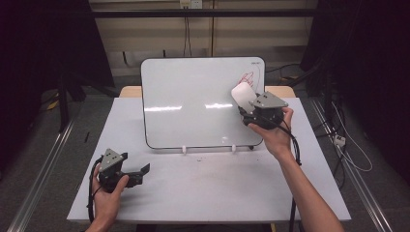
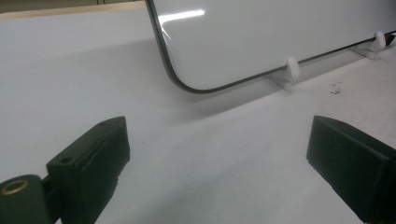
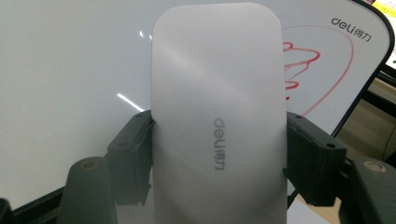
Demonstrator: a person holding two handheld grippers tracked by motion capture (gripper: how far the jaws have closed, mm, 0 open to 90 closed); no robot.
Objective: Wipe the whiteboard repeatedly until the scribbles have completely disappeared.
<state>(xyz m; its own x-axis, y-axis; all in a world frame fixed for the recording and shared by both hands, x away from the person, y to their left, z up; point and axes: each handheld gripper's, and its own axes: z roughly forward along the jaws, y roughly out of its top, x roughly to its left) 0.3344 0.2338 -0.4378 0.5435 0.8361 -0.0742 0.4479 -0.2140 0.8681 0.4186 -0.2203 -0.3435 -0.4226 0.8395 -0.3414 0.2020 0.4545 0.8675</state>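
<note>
The right gripper (image 1: 247,102) is pinching a white eraser (image 1: 242,92) between its jaws — holding it against the upright whiteboard (image 1: 193,96), just beside the red marks (image 1: 250,76). The left gripper (image 1: 138,171) is resting low over the table (image 1: 203,188) — jaws spread wide apart.

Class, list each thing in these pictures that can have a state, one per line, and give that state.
Whiteboard: propped upright on the table, red scribble at its top right corner.
Eraser: clamped between the right gripper's jaws, held at the red marks.
Right gripper: shut on the eraser.
Left gripper: open, holding nothing, low over the table.
</note>
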